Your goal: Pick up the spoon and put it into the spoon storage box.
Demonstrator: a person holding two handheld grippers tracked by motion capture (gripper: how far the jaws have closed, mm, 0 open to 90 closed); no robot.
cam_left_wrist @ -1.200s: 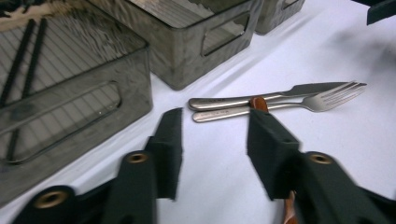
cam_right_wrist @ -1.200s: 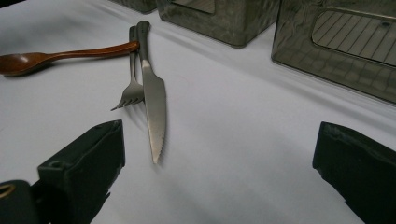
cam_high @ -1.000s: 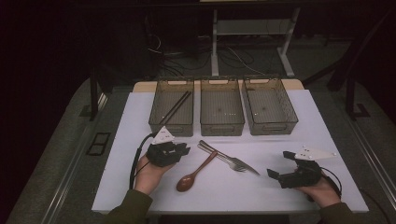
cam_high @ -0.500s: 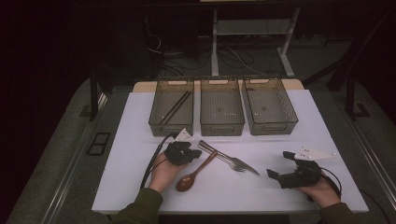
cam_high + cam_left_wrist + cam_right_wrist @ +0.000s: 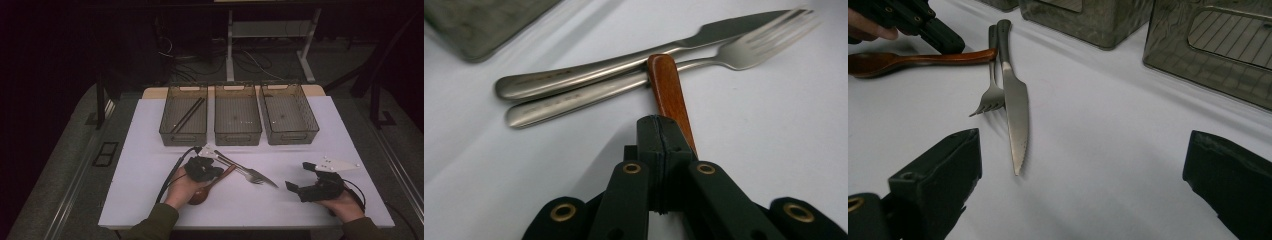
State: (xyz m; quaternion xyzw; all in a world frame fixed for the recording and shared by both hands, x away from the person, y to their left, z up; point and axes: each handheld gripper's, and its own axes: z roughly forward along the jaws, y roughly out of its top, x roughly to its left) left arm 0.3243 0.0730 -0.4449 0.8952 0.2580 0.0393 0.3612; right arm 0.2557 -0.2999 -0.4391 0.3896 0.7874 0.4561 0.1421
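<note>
A wooden spoon [image 5: 199,194] [image 5: 669,85] [image 5: 908,60] lies on the white table, its handle end touching a steel fork [image 5: 252,175] [image 5: 744,55] [image 5: 992,95] and knife [image 5: 270,182] [image 5: 624,62] [image 5: 1015,115] that lie side by side. My left gripper [image 5: 219,171] [image 5: 663,125] [image 5: 945,40] is shut, jaws pressed together, tips resting on top of the spoon's handle with nothing visibly between them. At the front right, my right gripper [image 5: 299,190] [image 5: 1083,185] rests open and empty, pointing at the knife blade.
Three clear bins stand in a row at the back: the left bin [image 5: 182,136] holds dark chopsticks [image 5: 187,115], the middle bin [image 5: 237,136] and right bin [image 5: 292,136] look bare. White tabletop [image 5: 150,200] lies free around the cutlery.
My left hand has moved right and down, from the left of the cutlery to over the spoon's handle. The right hand has stayed still.
</note>
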